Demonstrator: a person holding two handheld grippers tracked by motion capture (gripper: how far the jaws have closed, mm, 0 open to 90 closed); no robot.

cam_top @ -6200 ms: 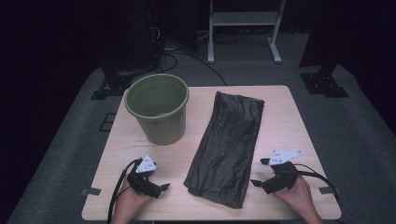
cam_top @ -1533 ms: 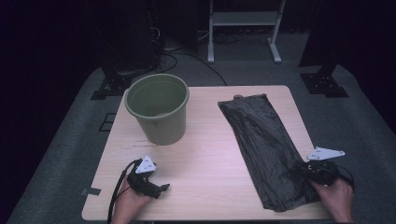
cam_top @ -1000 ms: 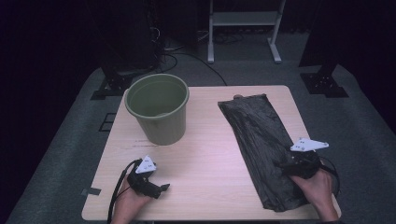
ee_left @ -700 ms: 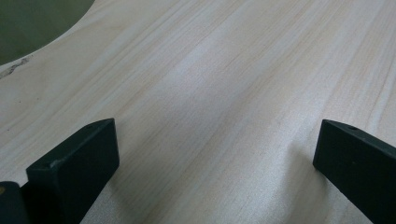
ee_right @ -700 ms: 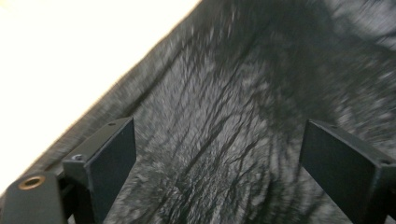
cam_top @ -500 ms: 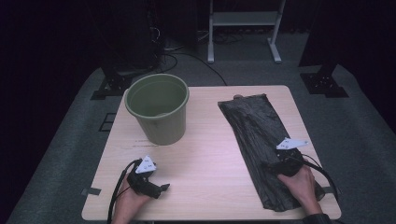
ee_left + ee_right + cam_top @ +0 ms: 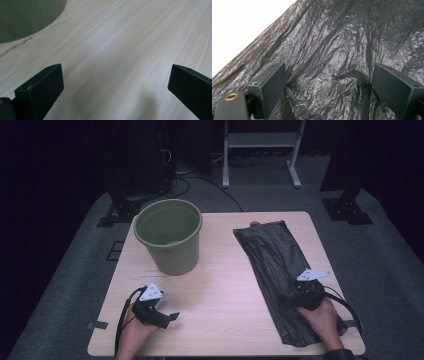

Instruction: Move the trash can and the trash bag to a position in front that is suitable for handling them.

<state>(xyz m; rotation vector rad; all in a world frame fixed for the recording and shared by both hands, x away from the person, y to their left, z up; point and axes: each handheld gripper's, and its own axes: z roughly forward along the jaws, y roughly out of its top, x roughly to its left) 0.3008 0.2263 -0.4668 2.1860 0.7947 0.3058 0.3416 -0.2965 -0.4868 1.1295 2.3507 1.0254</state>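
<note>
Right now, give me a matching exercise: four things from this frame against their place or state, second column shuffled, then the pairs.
1. green bucket
2. black bag
3. left gripper
4. right gripper

A. open over bare wood
B. open, on the crinkled plastic
C. lying flat along the table's right side
D. upright at the table's far left

Pairs: 1-D, 2-C, 3-A, 4-B

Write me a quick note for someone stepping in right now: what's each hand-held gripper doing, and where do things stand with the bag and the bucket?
Left hand-held gripper: open, idle on the table near the front edge.
Right hand-held gripper: open, jaws down on the black bag, nothing pinched yet.
The bag lies flat along the table's right side. The green bucket stands upright at back left, no bag in it.
Likely left: grip the bag, open it, fit it into the bucket.
</note>
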